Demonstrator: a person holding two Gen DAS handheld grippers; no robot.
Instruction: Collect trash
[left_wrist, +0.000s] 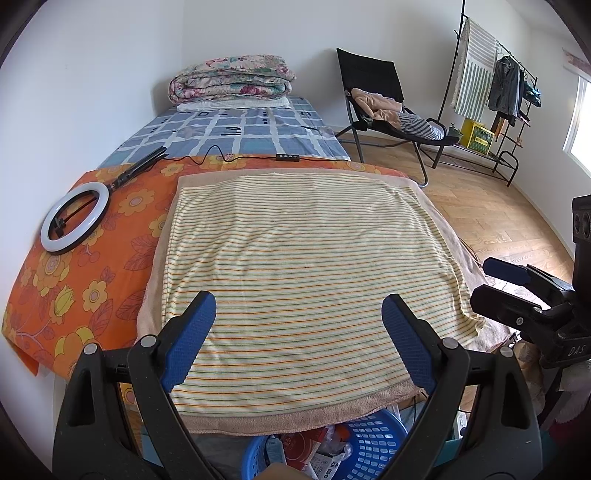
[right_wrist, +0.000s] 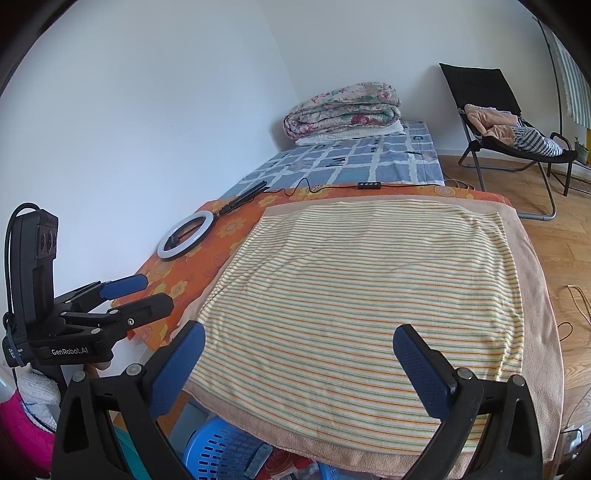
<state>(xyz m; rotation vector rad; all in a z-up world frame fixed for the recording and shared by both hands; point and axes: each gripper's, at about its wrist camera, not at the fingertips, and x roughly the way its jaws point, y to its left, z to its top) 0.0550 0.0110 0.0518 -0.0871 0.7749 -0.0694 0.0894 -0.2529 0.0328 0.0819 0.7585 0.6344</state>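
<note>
A striped towel (left_wrist: 303, 266) covers the table. Below its near edge sits a blue basket (left_wrist: 369, 443) holding trash (left_wrist: 314, 446). Over that edge hover the left gripper (left_wrist: 299, 332) and right gripper (right_wrist: 299, 365), both spread wide, gripping nothing. A ring light (left_wrist: 75, 218) lies left of the towel.

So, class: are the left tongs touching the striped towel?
Cannot tell. In the left wrist view the left tongs stand open over the striped towel, but whether the fingertips rest on it or hover is unclear.
</note>
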